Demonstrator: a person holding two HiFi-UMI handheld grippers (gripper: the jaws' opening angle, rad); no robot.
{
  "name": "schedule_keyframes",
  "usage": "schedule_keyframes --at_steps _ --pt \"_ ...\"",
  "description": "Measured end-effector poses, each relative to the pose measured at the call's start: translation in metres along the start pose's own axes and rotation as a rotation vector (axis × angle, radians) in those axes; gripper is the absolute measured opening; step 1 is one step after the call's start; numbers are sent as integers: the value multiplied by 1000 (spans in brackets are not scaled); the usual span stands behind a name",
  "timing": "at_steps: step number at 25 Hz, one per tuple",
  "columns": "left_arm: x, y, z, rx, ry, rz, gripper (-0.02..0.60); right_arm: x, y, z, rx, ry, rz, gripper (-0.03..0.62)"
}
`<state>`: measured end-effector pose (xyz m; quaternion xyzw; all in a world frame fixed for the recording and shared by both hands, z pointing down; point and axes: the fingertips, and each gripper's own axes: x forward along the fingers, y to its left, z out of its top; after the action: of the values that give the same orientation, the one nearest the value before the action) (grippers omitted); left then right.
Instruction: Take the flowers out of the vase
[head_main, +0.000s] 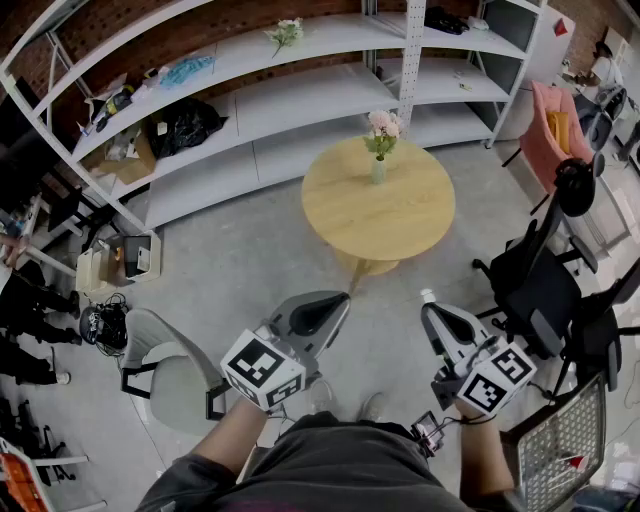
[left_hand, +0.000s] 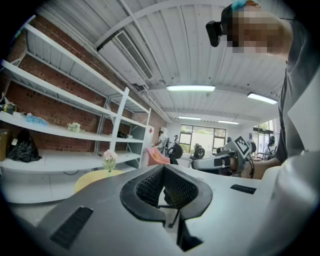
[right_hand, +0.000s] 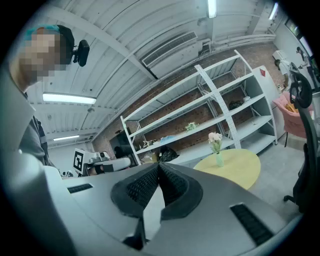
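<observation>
Flowers (head_main: 381, 125) upright in vase (head_main: 379, 172), on far side of round tabletop (head_main: 420, 220), well apart from both claws. Left claw (head_main: 338, 298) clenched, empty; right claw (head_main: 428, 298) likewise shut on nothing. Probably best: close the gap first, spread one claw, pinch stems just above vase rim, steady vase with the other, lift straight up.

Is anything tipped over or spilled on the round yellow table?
No, nothing stands out. The vase stands upright on the round table with the flowers in it, and no spill shows around it.
</observation>
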<state>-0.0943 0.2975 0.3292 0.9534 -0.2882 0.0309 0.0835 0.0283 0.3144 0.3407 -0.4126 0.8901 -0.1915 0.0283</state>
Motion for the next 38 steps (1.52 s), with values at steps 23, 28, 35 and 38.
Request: schedule_keyframes --at_steps 23,28,35,38 --pt "1 -50 -7 18 2 40 9 -49 1 4 -30 -13 34 15" --pt "4 -65 -14 21 8 57 9 -63 -4 6 -35 -24 48 15" --pt "6 -63 -17 16 1 65 9 -64 -12 1 -20 -19 46 15" --pt "10 -52 -18 8 2 64 9 -54 -17 0 -14 -12 42 15"
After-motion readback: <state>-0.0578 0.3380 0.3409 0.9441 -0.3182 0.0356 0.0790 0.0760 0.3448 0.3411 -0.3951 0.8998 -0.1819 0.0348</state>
